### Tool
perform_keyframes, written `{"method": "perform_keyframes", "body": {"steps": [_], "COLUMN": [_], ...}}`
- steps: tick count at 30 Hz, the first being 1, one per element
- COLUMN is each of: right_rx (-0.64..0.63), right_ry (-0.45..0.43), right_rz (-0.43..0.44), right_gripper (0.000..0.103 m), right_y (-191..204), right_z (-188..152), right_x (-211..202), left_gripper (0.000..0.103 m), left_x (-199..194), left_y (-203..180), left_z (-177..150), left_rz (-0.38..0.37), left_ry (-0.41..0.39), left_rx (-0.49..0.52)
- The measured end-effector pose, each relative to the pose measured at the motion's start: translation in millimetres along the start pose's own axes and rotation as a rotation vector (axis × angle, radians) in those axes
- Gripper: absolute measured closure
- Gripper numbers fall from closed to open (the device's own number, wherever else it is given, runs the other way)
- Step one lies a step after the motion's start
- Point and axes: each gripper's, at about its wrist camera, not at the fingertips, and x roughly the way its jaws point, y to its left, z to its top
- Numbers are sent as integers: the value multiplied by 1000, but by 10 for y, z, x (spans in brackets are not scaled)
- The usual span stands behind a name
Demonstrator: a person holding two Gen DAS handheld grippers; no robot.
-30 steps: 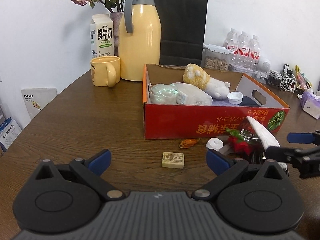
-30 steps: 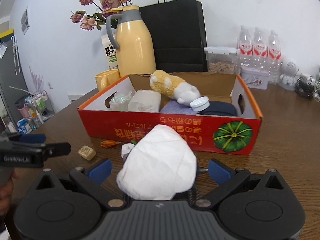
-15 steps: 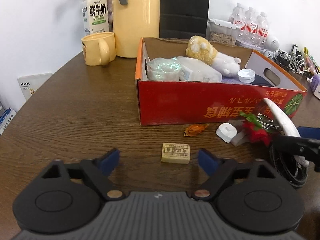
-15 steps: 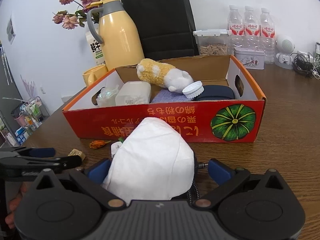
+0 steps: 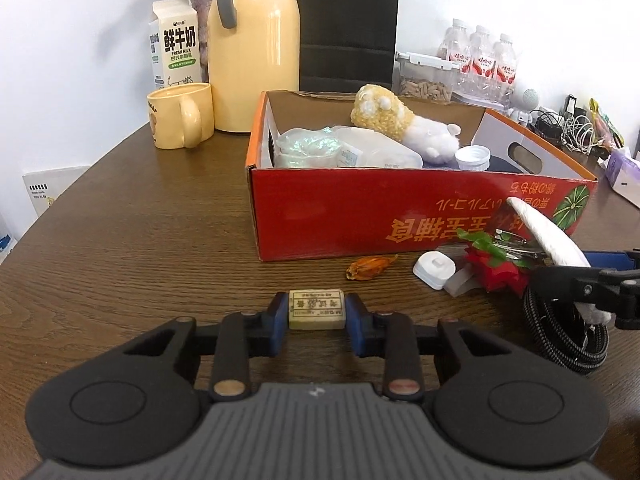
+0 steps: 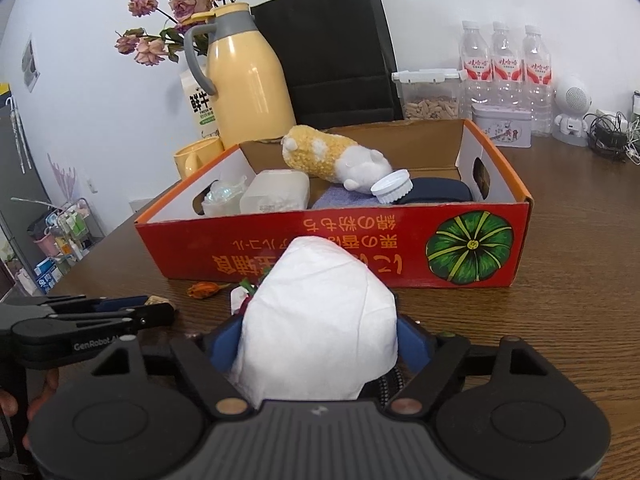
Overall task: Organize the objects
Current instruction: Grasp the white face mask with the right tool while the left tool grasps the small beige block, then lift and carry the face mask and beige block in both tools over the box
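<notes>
- Two grippers over a brown table (image 5: 132,240).
- Left gripper (image 5: 317,316): jaws just closing, blue pads touching both sides of a beige eraser (image 5: 316,309) at 6 o'clock of the red box (image 5: 400,216).
- Right gripper (image 6: 320,340): jaws just closing, flanking a white mask (image 6: 316,320); cannot tell whether the pads press it.

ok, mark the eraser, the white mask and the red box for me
eraser (image 5: 316,309), left wrist view, middle of its printed top face.
white mask (image 6: 320,316), right wrist view, centre of its domed front.
red box (image 6: 360,248), right wrist view, front wall by the orange lettering.
</notes>
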Motion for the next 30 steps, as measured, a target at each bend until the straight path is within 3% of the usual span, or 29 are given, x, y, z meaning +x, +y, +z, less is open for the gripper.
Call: {"method": "perform_keyframes", "body": {"steps": [15, 23, 30], "right_rx": [-28, -87, -127], "right_ry": [-77, -156, -216], "right_rz": [17, -20, -58], "right_gripper": [29, 29, 29], "right_y": [39, 23, 3], "right_z": [5, 251, 586], "right_x": [-228, -396, -343], "left_gripper": [72, 72, 72], "left_x": [-192, -435, -421], "left_y": [5, -85, -221], "left_z": [41, 287, 653], "left_rz": [-8, -43, -54], "left_ry": [-62, -164, -246], "left_rx": [-5, 20, 27]}}
